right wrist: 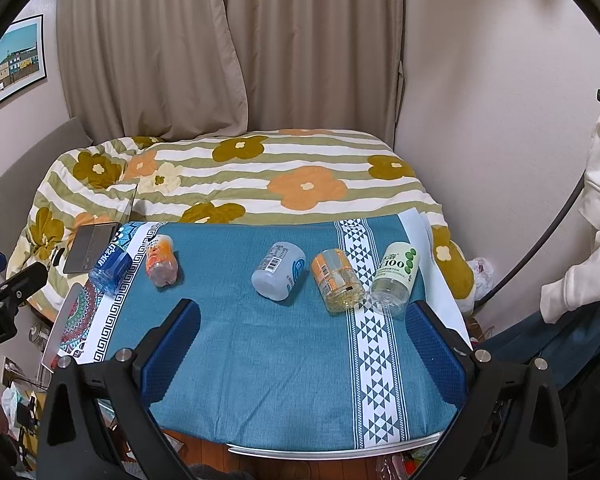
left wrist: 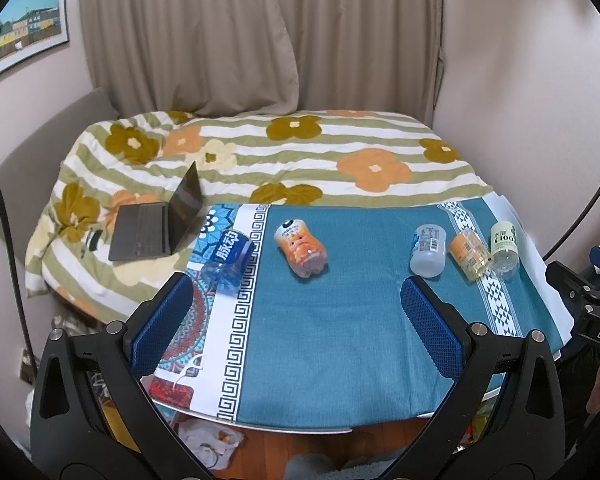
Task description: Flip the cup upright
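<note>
From the left cam, the left gripper [left wrist: 298, 316] hangs wide open with five cups [left wrist: 303, 249] lying on their sides on the cloth [left wrist: 340, 340] beyond it, untouched, and the right cam shows the right gripper [right wrist: 302, 336] just as wide, cups [right wrist: 279, 277] ahead too.

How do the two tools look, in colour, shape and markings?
Both look the same. The left tool and the right tool have black, ribbed plastic arms with silver round bolts, and flat fingers covered with blue textured pads. The left tool's body, seen from the right wrist, carries white lettering, partly cut off.
</note>
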The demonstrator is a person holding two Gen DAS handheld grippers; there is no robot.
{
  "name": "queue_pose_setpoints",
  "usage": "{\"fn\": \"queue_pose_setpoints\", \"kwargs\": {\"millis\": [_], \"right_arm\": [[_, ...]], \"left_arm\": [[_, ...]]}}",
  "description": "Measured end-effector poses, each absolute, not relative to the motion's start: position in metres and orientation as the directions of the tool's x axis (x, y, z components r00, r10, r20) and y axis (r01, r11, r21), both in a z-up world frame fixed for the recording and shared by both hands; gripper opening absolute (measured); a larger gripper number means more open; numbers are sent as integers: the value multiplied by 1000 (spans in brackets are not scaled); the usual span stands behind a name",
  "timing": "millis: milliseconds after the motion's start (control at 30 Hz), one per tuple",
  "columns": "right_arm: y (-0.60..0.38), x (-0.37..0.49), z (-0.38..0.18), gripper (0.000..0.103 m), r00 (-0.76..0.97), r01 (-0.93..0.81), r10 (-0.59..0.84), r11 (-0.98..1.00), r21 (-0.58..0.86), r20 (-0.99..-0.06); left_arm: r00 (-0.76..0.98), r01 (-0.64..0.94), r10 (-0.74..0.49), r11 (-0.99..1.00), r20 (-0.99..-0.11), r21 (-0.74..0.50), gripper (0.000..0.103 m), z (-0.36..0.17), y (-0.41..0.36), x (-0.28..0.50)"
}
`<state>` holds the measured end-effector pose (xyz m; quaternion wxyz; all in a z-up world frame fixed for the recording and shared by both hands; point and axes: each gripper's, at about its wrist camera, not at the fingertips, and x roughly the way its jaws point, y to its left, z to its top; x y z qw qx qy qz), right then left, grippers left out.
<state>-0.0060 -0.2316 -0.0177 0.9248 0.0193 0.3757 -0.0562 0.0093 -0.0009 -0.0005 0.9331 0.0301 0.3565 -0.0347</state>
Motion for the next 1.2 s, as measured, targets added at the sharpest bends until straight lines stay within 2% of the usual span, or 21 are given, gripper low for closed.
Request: {"fn": "queue_pose_setpoints", "kwargs": {"millis": [733, 1200], "right_arm": [[-231, -5, -17, 102, 708, 119, -88, 993, -4, -700], [-232, 15, -39, 102, 656, 157, -94, 988, 13, -749]], "left_arm": [[737, 85, -43, 996, -675, 29, 103, -1, 0, 12], [639, 172, -90, 985, -764, 28, 103, -25, 10, 56]]}}
